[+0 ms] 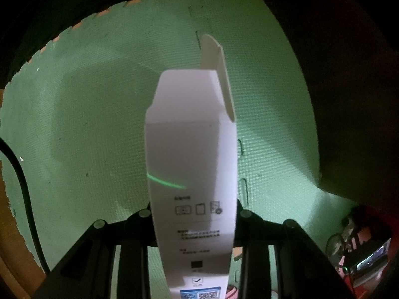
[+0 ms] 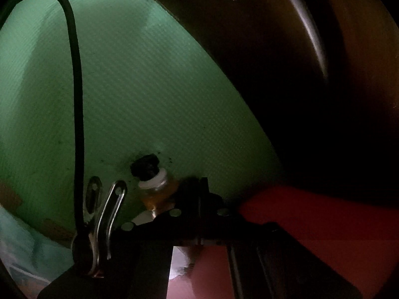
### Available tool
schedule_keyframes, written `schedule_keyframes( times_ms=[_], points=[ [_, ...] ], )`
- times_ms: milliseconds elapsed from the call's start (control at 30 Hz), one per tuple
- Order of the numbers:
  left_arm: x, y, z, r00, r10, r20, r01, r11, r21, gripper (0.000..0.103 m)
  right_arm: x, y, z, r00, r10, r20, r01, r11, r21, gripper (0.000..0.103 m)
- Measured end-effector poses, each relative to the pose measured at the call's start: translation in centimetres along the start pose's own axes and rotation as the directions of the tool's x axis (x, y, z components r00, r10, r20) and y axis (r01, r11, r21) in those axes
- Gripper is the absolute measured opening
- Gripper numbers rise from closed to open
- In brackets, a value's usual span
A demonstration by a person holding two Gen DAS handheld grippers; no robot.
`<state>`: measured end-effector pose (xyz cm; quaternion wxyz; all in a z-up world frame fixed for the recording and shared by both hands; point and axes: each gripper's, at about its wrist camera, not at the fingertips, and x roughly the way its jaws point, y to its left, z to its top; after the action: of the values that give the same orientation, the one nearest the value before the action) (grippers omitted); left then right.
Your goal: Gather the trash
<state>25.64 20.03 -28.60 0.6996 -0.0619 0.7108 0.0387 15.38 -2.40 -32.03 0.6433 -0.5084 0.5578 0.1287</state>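
In the left wrist view a tall white carton (image 1: pixel 190 149) with printed icons and an open top flap stands between the fingers, above a green foam mat (image 1: pixel 87 124). My left gripper (image 1: pixel 193 210) is shut on the carton's sides and points straight down. In the dim right wrist view a small bottle of amber liquid (image 2: pixel 155 186), with a white neck and a black cap, lies on the mat. My right gripper (image 2: pixel 200 186) is shut with nothing between its fingers. The bottle rests just outside its left finger.
A black cable (image 2: pixel 77 99) arcs across the mat, and a metal clip (image 2: pixel 109 211) sits by it. A dark round container (image 2: pixel 311 37) fills the upper right. A red surface (image 2: pixel 311 224) lies lower right. A red bin holding items (image 1: pixel 361 249) sits at the mat's corner.
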Motion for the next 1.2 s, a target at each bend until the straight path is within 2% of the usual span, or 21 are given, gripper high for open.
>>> schedule_keyframes(
  times_ms=[200, 467, 567, 633, 700, 767, 800, 833, 1000, 1067, 1200],
  points=[
    [-1.3, 0.3, -0.4, 1.0, -0.004, 0.008, 0.004, 1.0, -0.011, 0.033, -3.8, 1.4, 0.5, 0.997, -0.007, 0.075, 0.012, 0.998, -0.068, 0.001],
    [-5.8, 0.7, -1.8, 0.998, 0.02, 0.055, -0.021, 1.0, 0.011, 0.033, -8.6, 1.3, 0.2, 0.989, 0.014, 0.149, 0.002, 0.994, -0.107, 0.001],
    [-7.3, 0.7, -2.3, 0.998, 0.016, 0.064, -0.017, 1.0, 0.01, 0.033, -9.1, 1.3, 0.0, 0.993, 0.024, 0.118, -0.009, 0.992, -0.126, 0.001],
    [-8.1, 0.6, -2.9, 0.997, 0.018, 0.073, -0.019, 1.0, 0.019, 0.033, -8.3, 1.8, -0.7, 0.995, 0.007, 0.095, 0.006, 0.991, -0.133, 0.002],
    [-8.9, 0.5, -3.0, 0.997, 0.017, 0.078, -0.019, 0.999, 0.027, 0.033, -7.4, 2.2, -3.0, 0.997, 0.016, 0.077, -0.006, 0.992, -0.126, 0.003],
    [-9.7, 0.7, -3.4, 0.997, 0.001, 0.073, -0.002, 1.0, 0.015, 0.033, -6.8, 1.8, -3.6, 0.996, 0.04, 0.078, -0.031, 0.992, -0.12, 0.012],
    [-9.9, 0.8, -3.6, 0.997, -0.011, 0.071, 0.01, 1.0, 0.007, 0.033, -6.3, 1.5, -3.8, 0.996, 0.044, 0.08, -0.035, 0.992, -0.119, 0.022],
    [-10.3, 0.7, -3.9, 0.997, -0.021, 0.07, 0.021, 1.0, -0.001, 0.033, -5.8, 1.2, -3.9, 0.996, 0.042, 0.076, -0.033, 0.993, -0.116, 0.026],
    [-12.4, 0.4, -4.4, 0.995, -0.041, 0.09, 0.043, 0.999, -0.019, 0.033, -3.8, 0.6, -2.4, 0.997, 0.051, 0.062, -0.046, 0.996, -0.082, 0.026],
    [-13.6, 0.2, -4.9, 0.992, -0.067, 0.104, 0.07, 0.997, -0.029, 0.033, -3.5, 0.0, -2.0, 0.996, 0.045, 0.082, -0.04, 0.997, -0.06, 0.027],
    [-15.3, -0.4, -5.3, 0.99, -0.078, 0.121, 0.083, 0.996, -0.032, 0.033, -2.6, -1.6, -1.9, 0.995, 0.086, 0.048, -0.088, 0.996, 0.026, 0.027]
  ],
)
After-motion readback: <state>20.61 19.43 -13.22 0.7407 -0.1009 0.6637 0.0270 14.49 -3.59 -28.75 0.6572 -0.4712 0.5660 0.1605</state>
